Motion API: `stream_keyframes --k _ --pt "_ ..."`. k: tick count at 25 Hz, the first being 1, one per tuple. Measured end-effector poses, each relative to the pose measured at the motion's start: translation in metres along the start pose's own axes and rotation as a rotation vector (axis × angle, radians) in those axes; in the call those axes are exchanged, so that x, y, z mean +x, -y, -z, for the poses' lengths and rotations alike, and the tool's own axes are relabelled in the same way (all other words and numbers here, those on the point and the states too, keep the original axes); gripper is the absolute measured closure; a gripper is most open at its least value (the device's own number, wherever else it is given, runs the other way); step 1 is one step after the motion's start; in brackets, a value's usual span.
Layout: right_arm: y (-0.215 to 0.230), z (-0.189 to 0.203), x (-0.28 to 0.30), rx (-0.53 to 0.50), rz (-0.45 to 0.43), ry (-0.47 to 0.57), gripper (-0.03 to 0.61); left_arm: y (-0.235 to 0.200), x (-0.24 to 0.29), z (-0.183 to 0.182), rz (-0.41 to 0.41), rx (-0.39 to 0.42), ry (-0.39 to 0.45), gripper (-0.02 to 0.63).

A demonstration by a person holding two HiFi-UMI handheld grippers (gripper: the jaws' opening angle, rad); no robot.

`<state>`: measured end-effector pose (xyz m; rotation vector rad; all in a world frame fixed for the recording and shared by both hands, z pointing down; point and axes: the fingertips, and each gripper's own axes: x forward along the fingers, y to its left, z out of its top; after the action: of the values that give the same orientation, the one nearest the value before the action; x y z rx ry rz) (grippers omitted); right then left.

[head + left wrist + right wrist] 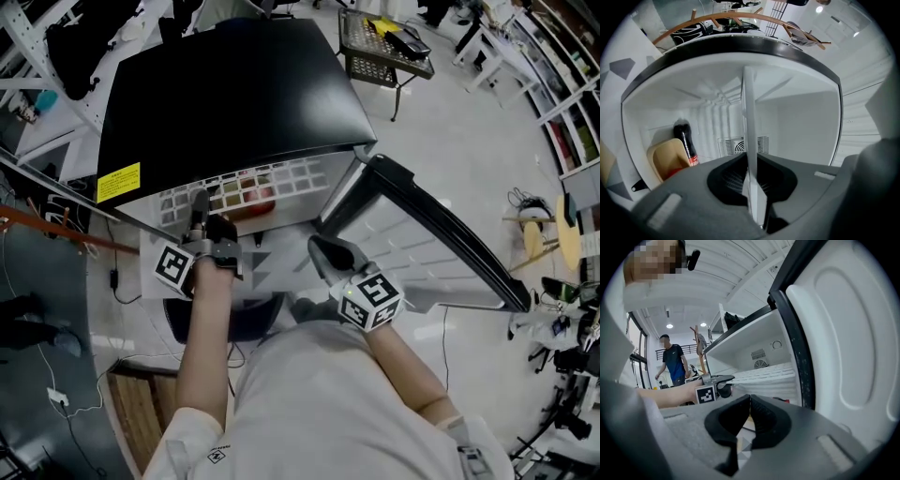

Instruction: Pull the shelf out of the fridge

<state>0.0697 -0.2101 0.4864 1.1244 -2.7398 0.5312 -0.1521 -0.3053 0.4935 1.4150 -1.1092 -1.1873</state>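
now the left gripper (199, 204) pinches the shelf (272, 180) by its front edge (seemingly sticking partway out); the right gripper (326, 251) sits closed and empty beside it.

The fridge (234, 84) is black outside with a yellow label (118, 182); its shelf (750, 131) is white. A dark bottle (685, 138) bears a red band.

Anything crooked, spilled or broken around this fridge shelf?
Nothing stands out. The shelf lies level in the fridge, the left gripper clamps its front edge, and no spill or damage shows.
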Motion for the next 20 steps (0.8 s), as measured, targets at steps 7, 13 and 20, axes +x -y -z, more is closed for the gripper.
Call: stream_keyframes --k 7,13,20 --pt "-0.007 0.004 -0.008 0.011 -0.012 0.000 0.575 0.005 -0.023 0.008 0.016 -0.019 0.003 0.578" --pt "-0.014 0.011 -0.012 0.024 -0.017 0.003 0.575 0.005 -0.039 0.013 0.013 -0.029 0.001 0.580" --pt "-0.023 0.015 -0.012 0.033 -0.029 -0.002 0.575 0.006 -0.050 0.017 0.004 -0.039 -0.006 0.581"
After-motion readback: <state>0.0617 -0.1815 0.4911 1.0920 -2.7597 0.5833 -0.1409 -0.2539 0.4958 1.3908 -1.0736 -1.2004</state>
